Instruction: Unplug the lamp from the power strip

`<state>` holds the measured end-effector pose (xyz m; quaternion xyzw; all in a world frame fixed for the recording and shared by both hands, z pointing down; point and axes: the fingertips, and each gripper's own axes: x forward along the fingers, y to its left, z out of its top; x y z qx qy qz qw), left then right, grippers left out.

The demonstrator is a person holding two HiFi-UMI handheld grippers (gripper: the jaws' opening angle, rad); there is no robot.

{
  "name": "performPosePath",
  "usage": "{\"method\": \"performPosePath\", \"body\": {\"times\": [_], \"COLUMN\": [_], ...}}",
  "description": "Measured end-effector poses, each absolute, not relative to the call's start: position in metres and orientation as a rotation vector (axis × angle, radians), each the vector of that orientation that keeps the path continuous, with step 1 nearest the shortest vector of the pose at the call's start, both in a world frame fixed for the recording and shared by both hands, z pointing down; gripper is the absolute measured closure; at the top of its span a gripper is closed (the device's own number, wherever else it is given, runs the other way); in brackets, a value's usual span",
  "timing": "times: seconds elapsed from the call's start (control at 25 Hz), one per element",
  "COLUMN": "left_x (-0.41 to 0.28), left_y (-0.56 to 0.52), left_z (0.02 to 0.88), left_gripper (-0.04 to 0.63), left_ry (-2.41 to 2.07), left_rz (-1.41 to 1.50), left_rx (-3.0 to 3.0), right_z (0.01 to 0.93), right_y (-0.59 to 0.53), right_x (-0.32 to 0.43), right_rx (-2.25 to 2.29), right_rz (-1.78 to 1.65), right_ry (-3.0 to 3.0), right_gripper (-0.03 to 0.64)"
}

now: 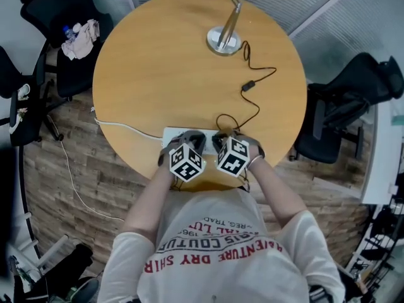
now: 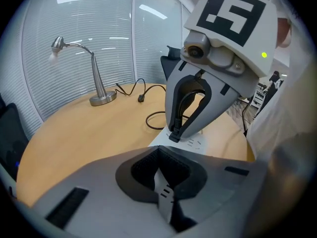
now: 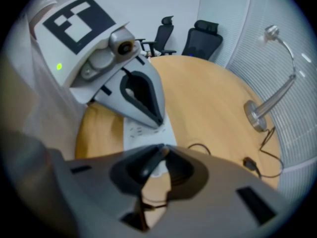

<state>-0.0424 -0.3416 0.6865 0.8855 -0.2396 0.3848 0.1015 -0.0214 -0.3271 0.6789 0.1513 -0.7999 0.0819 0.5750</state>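
Observation:
A silver desk lamp (image 1: 224, 36) stands at the far side of the round wooden table (image 1: 158, 68). Its black cord (image 1: 257, 109) runs past an inline switch (image 1: 248, 86) to the white power strip (image 1: 172, 134) at the near edge. My right gripper (image 2: 174, 133) is shut on the lamp's black plug (image 2: 175, 137), which sits in the strip (image 2: 197, 143); the cord loops up between its fingers. My left gripper (image 3: 157, 123) is shut, with its tips down on the strip (image 3: 141, 130) beside the right one. In the right gripper view the plug (image 3: 148, 163) shows dark between my own jaws.
The strip's white cable (image 1: 120, 126) leaves over the table's left edge and trails across the wood floor. Black office chairs stand to the right (image 1: 353, 106) and at the upper left (image 1: 69, 43). Slatted blinds (image 2: 74, 24) line the wall behind the lamp.

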Motion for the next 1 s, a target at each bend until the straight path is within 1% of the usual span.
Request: {"method": "performPosePath", "body": {"times": [0.64,0.84,1.0], "left_x": [-0.040,-0.044,-0.043], "left_y": [-0.340,-0.341,-0.341], "left_z": [0.686,0.686,0.687], "left_gripper": [0.568,0.568,0.568], "left_ry": [-0.688,-0.697,-0.704], "left_rz": [1.135,1.142,1.146], "left_rx": [2.597,2.607,2.613], "right_z": [0.672,0.604,0.594], "right_y": [-0.321,-0.346,-0.359], "right_x": [-0.018,-0.026,-0.015], "right_rx": [0.269,0.356,0.406], "right_rz": [0.128,0.237,0.251], "right_ry": [-1.820,-1.952,-1.947], "right_gripper": [0.546,0.546,0.546]}}
